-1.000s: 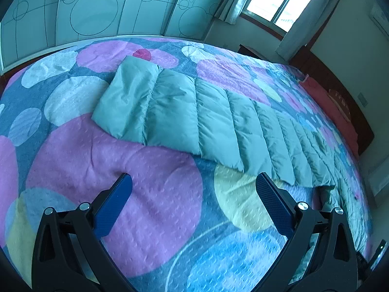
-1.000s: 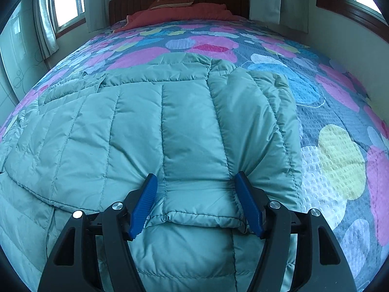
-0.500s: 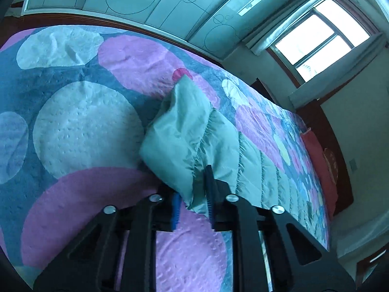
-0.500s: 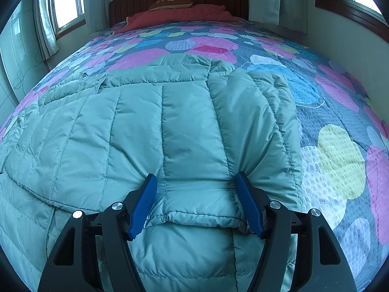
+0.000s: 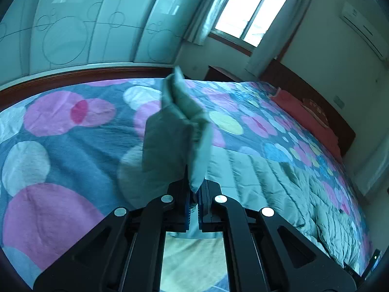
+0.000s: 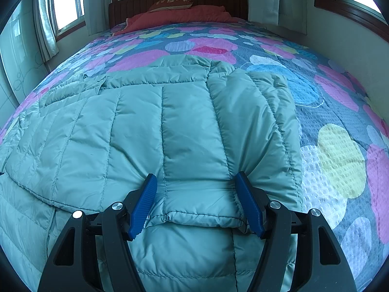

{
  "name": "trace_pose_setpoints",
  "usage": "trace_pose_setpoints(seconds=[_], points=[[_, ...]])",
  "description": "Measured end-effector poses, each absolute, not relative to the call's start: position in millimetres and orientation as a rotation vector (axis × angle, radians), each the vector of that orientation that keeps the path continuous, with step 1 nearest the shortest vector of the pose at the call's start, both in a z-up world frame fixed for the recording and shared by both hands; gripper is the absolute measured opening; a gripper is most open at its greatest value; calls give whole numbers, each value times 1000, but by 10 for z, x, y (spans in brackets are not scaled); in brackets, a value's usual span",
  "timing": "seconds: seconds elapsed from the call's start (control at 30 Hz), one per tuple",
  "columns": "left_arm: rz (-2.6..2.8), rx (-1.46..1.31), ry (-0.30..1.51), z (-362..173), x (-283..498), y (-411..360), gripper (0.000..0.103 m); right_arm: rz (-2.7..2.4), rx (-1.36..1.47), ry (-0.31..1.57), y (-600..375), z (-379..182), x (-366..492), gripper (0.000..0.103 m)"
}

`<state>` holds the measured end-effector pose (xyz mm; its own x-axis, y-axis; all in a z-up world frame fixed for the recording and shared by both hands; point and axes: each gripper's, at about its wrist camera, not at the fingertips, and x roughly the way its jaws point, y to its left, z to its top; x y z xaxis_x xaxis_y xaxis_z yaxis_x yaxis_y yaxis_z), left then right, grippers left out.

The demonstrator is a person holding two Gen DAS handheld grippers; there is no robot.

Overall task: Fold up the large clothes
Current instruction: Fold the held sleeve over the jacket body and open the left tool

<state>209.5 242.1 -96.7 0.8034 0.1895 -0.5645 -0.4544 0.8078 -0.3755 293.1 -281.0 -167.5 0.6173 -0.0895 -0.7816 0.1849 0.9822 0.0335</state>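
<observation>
Sleeve (image 5: 175, 131) lifted off bedspread (image 5: 60, 131), left tongs (image 5: 193, 194) clamped on it

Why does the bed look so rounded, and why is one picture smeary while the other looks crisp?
Both views use fisheye lenses, which bulge the bedspread and darken the corners. Left wrist view: the sleeve pinched in the left gripper is motion-blurred, and the window is blown out white. Right wrist view: sharp, with stitching clear on the jacket around the right gripper.
</observation>
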Motion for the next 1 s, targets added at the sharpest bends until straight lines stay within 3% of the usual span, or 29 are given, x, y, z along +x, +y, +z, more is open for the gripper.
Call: trace_pose_setpoints(seconds=[0.43,1.0], points=[[17,-152,637,-952,2811,525,4,-152,142,879,-2819,-1647,2943,66],[-185,41,700,-1118,3064,-903,4,-140,178,861,-2838,-1663,2917,67]])
